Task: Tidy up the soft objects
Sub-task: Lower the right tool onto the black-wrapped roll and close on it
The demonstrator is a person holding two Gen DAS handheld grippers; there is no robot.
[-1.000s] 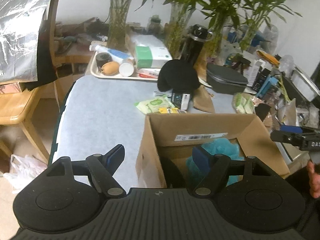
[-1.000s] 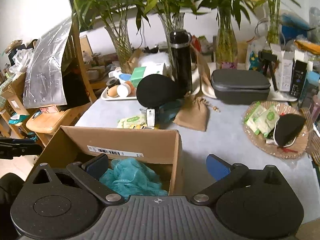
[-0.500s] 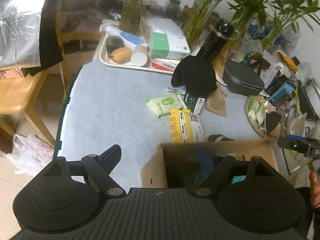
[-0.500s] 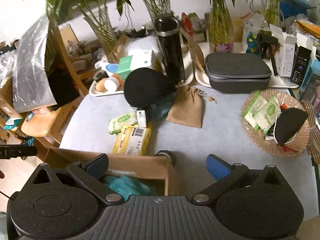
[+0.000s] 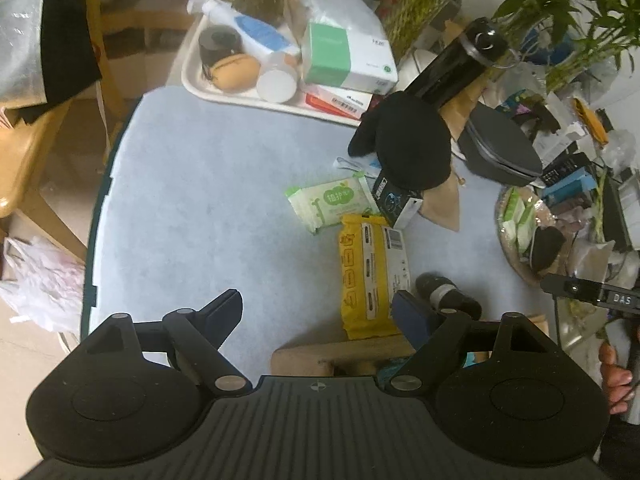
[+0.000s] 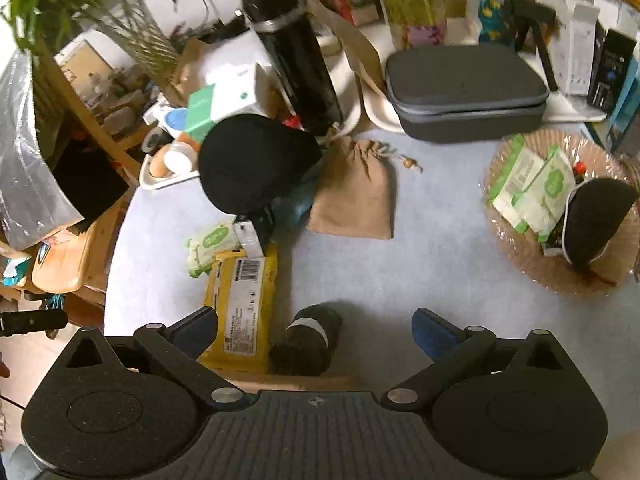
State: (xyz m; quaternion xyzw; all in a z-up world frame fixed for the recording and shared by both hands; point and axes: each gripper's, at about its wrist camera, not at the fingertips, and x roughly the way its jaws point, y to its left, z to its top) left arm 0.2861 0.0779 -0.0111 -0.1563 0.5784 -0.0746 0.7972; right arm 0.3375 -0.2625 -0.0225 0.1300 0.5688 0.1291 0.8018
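Observation:
On the pale blue table lie a yellow wipes pack [image 5: 370, 276] [image 6: 240, 300], a green wipes pack [image 5: 330, 204] [image 6: 210, 242], a dark rolled cloth [image 5: 444, 296] [image 6: 308, 340], a black cap [image 5: 408, 144] [image 6: 252, 164] and a tan drawstring pouch [image 6: 356, 196]. Only the rim of the cardboard box [image 5: 340, 354] [image 6: 288, 382] shows under both grippers. My left gripper [image 5: 316, 308] is open above bare table, its right finger over the yellow pack's edge. My right gripper [image 6: 314, 322] hangs open above the dark roll, with nothing held.
A white tray [image 5: 192, 80] of bottles and boxes, a black flask [image 6: 296, 64] and a grey case [image 6: 468, 88] line the back. A woven basket [image 6: 520, 256] with wipes sits right. A wooden chair [image 5: 24, 148] stands left. A hand [image 5: 614, 372] shows at the right edge.
Both grippers moved forward from over the box to over the table and tilted down. The box slid to the bottom edge. The yellow pack and dark roll came into view.

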